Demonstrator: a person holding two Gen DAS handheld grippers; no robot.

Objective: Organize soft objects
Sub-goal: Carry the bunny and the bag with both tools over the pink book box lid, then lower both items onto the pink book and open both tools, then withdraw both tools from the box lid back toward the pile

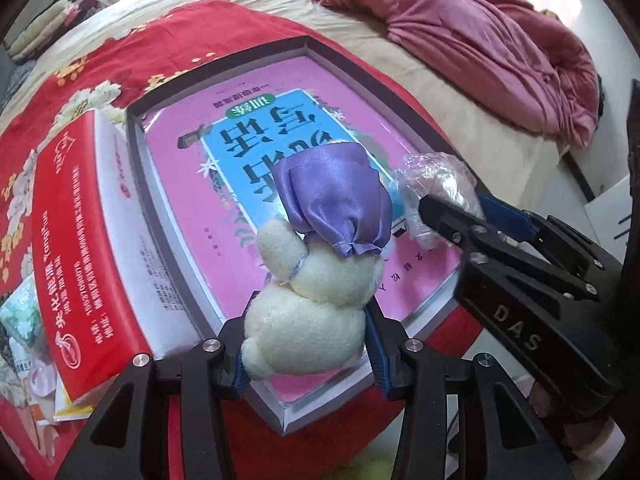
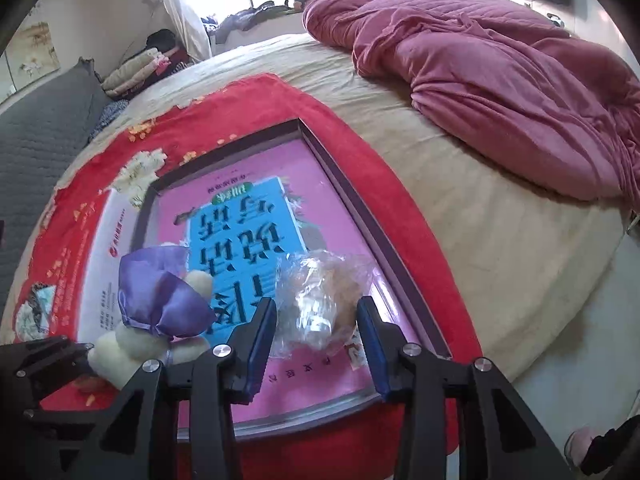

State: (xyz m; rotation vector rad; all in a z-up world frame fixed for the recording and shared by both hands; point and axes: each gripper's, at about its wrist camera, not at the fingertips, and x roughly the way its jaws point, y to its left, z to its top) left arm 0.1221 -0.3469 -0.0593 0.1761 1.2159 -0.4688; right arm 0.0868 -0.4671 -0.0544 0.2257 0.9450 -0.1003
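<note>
Left wrist: plush bunny [image 1: 308,320] between claw [image 1: 306,354] pads.

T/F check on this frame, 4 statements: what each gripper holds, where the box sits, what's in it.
1. The left gripper is shut on the plush toy. True.
2. The right gripper holds a folded towel. False: its jaws close on a clear plastic-wrapped item.
3. The open box sits on bare floor. False: it rests on a red floral cloth.
4. A pink book lies in the box. True.
</note>
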